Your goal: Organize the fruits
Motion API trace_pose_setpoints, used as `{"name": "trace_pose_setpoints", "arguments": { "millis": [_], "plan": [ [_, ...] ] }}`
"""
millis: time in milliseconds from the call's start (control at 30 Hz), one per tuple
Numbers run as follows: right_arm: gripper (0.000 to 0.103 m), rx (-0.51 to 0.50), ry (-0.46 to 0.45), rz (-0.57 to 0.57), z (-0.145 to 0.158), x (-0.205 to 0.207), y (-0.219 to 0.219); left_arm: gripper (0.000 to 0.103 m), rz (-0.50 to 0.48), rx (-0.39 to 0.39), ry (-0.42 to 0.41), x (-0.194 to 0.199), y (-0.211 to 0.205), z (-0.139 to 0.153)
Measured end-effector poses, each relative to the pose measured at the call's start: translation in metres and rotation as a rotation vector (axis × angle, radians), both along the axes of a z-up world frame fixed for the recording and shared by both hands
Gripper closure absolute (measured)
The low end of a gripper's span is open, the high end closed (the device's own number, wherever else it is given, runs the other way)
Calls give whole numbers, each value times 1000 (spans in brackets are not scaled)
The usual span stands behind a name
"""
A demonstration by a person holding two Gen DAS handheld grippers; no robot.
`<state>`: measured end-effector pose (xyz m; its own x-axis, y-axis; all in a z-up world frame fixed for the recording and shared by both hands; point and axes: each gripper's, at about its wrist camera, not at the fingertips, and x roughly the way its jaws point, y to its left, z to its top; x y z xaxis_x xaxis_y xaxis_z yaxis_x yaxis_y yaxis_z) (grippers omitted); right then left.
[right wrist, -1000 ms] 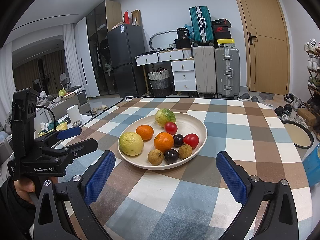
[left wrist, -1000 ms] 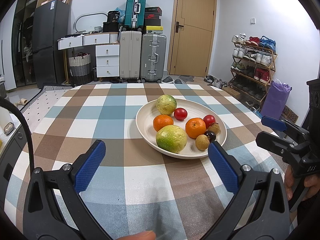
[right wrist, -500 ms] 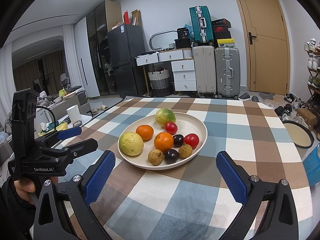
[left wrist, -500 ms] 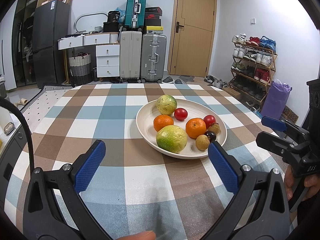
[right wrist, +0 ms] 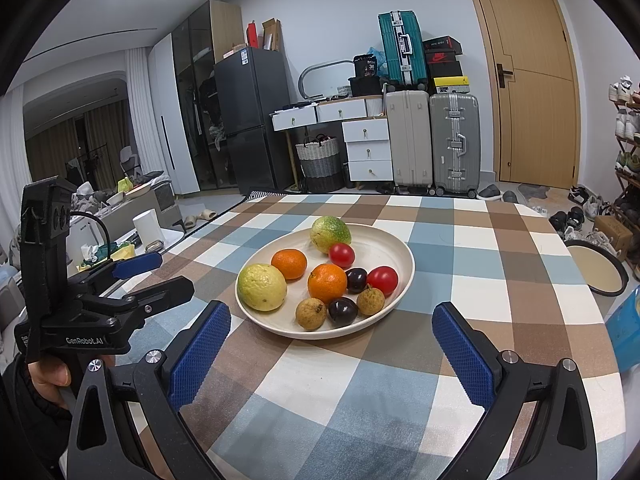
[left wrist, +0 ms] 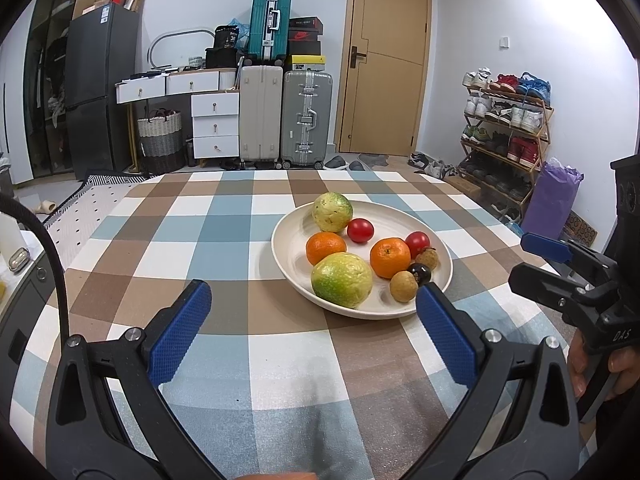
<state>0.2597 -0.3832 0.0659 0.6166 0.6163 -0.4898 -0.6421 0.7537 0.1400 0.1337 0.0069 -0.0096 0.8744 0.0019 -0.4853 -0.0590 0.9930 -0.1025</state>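
Observation:
A cream plate (left wrist: pixel 400 216) (right wrist: pixel 394 240) on the checked tablecloth holds two yellow-green fruits (left wrist: pixel 341 279) (right wrist: pixel 262 287), two oranges (left wrist: pixel 390 257) (right wrist: pixel 327 283), two red tomatoes (left wrist: pixel 360 230) (right wrist: pixel 382 280), brown longans (left wrist: pixel 403 286) (right wrist: pixel 311 313) and dark plums (right wrist: pixel 343 311). My left gripper (left wrist: pixel 312 332) hovers open over the cloth just short of the plate's near rim. My right gripper (right wrist: pixel 332 350) is open too, near the plate's front edge. Each gripper shows in the other's view, left gripper (right wrist: pixel 154 274) and right gripper (left wrist: pixel 536 258), both empty.
A second empty round dish (right wrist: pixel 598 266) sits at the table's right edge, with a blue bag (right wrist: pixel 624 328) beside it. Suitcases (left wrist: pixel 306 116), drawers and a shoe rack (left wrist: pixel 508 128) stand beyond the table. A hand (right wrist: pixel 50 376) grips the left tool.

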Motion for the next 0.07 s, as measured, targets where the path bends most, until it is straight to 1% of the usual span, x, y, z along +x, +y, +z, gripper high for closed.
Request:
{"name": "trace_pose_setpoints", "arguments": {
  "millis": [67],
  "plan": [
    [0, 0, 0, 1, 0, 0, 0, 1, 2, 1, 2, 1, 0, 0]
  ]
}}
